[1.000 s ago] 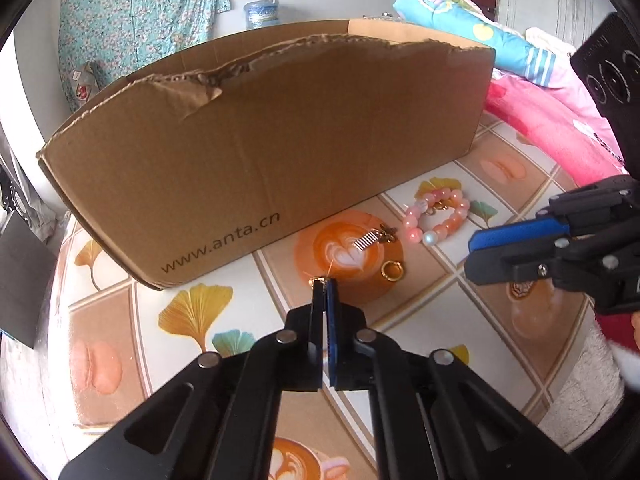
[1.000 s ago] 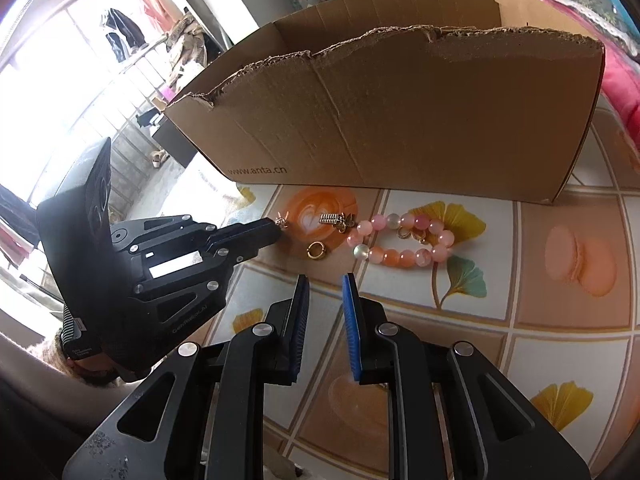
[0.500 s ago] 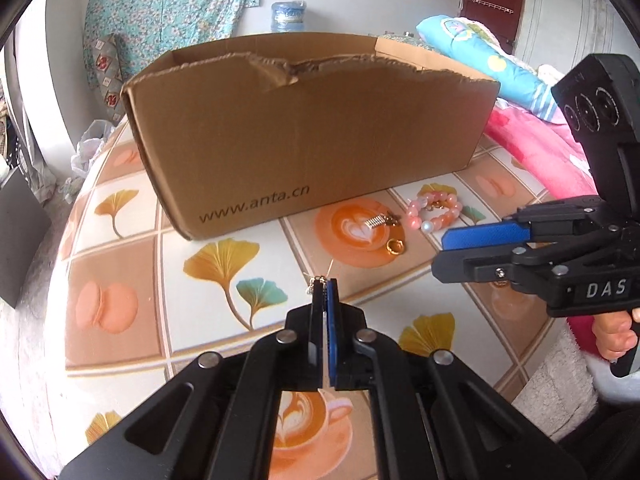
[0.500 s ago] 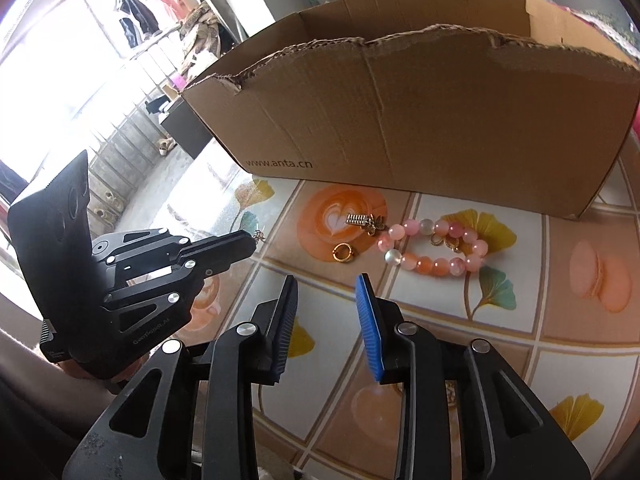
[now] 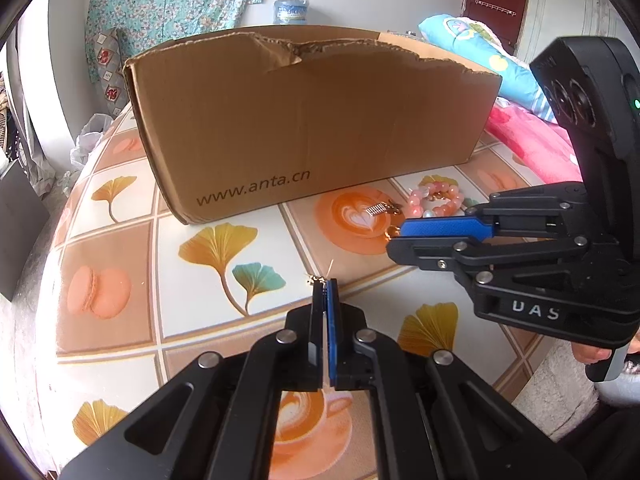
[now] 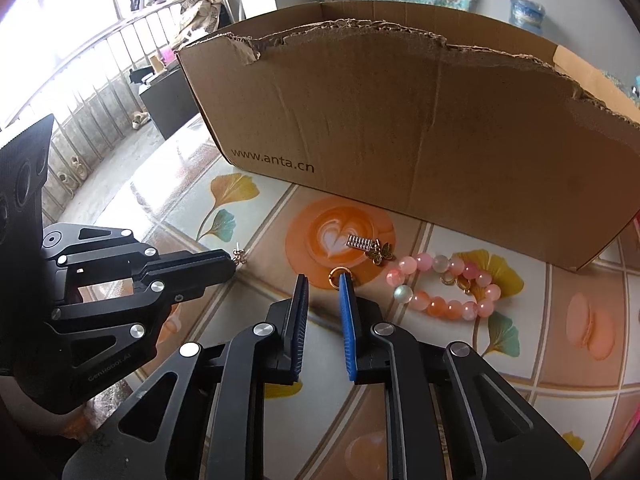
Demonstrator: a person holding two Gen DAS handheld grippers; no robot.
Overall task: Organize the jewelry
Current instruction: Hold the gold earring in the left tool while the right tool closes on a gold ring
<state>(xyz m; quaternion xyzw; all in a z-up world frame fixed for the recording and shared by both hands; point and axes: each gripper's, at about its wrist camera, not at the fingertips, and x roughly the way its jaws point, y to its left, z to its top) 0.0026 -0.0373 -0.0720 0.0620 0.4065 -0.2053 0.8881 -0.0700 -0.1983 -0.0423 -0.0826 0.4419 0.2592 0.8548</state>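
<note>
Left gripper [image 5: 325, 282]: jaws clamped on a small gold earring [image 5: 316, 279]. Right gripper [image 6: 323, 280]: jaws just closing, slightly apart, empty, above a gold ring [image 6: 338, 276].

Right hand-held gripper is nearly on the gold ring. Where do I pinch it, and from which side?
The gold ring lies flat on the tablecloth, apart from the butterfly charm. Come down from above on the near arc, one finger inside the hoop, one outside. The right hand-held gripper has just been narrowing, with nothing between its fingers; its blue finger overlaps the rim.
</note>
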